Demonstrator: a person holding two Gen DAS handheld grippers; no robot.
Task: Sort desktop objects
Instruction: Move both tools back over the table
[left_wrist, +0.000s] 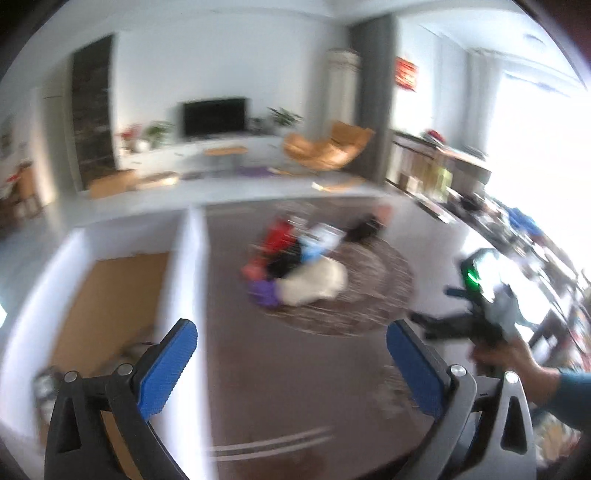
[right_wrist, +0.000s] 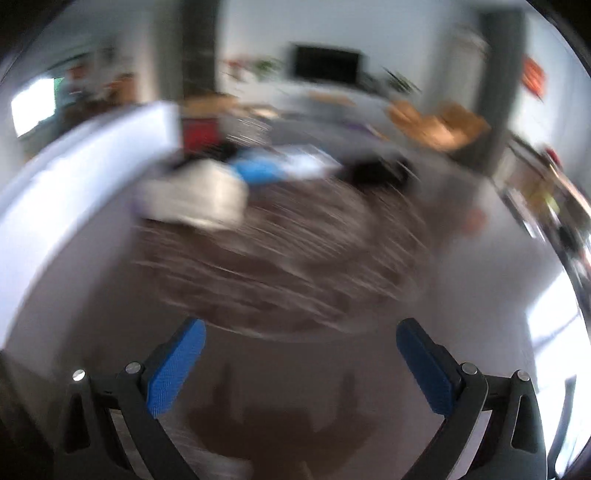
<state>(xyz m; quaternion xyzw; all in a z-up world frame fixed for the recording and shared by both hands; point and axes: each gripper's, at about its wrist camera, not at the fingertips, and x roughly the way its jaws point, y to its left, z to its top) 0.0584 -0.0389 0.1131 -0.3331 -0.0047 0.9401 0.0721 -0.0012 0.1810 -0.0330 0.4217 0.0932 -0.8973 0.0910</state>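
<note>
Both of your grippers are held above the brown tabletop (left_wrist: 280, 376) with their blue-padded fingers spread wide and nothing between them. Starting at your left, in the left wrist view, a white-walled bin (left_wrist: 181, 280) sits at the table's left edge, its tan cardboard-coloured floor showing inside. Your left gripper (left_wrist: 291, 354) hangs near the bin's right wall, one finger (left_wrist: 166, 369) over that wall and the other over bare table. Further right and ahead, the pile of desktop objects (left_wrist: 299, 262) lies on a round woven mat (left_wrist: 365, 299): red, black, blue, purple and cream-white pieces heaped together, too blurred to name. A separate black object (left_wrist: 364, 227) rests at the mat's far edge. At the right of that view your right hand grips the right gripper (left_wrist: 465, 321), well apart from the pile. In the right wrist view everything is motion-smeared; your right gripper (right_wrist: 301, 362) points across the mat toward the pile (right_wrist: 221, 184), which lies at upper left.
</note>
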